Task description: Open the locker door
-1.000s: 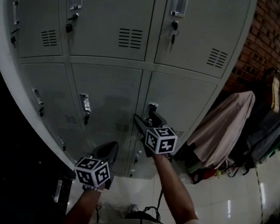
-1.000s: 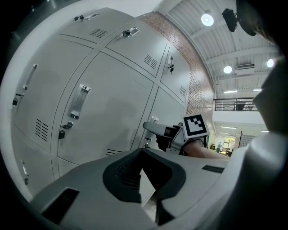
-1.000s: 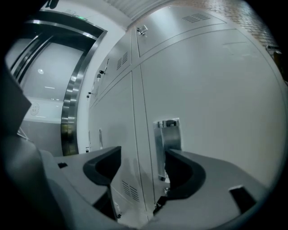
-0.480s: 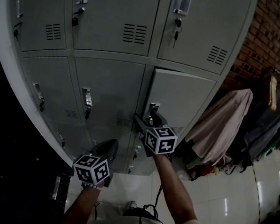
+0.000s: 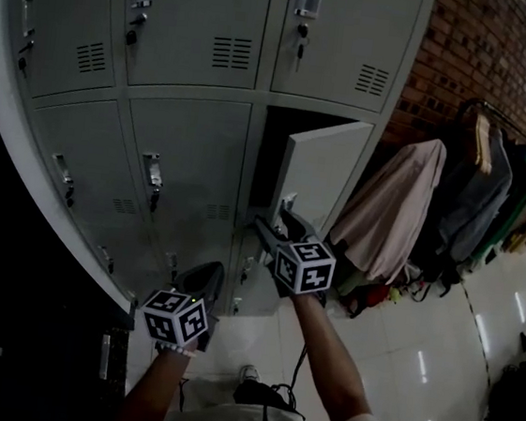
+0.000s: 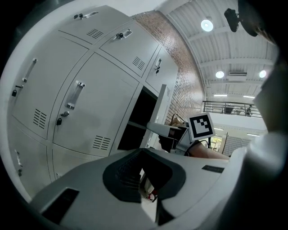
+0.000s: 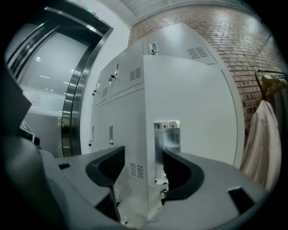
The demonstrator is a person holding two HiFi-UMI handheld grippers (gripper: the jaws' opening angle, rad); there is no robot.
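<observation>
The grey locker door (image 5: pixel 320 169) of the lower right locker stands swung out, with the dark inside (image 5: pixel 269 154) showing. My right gripper (image 5: pixel 276 223) is at the door's free edge by the metal handle (image 5: pixel 287 203). In the right gripper view the door (image 7: pixel 193 112) has its edge and handle (image 7: pixel 167 134) between the jaws of my right gripper (image 7: pixel 144 161). Those jaws are closing; the left pad still stands off the edge. My left gripper (image 5: pixel 206 279) hangs lower left, away from the lockers, and shut with nothing in it (image 6: pixel 146 179).
Closed lockers (image 5: pixel 188 163) with handles and keys fill the wall to the left and above. A brick wall (image 5: pixel 489 51) and a rack of hanging clothes (image 5: pixel 405 207) stand right of the open door. Glossy floor tiles (image 5: pixel 434 366) lie below.
The lower right locker door has swung from closed to well ajar, toward the clothes rack. My right gripper stayed at its handle edge. The left gripper hardly moved.
</observation>
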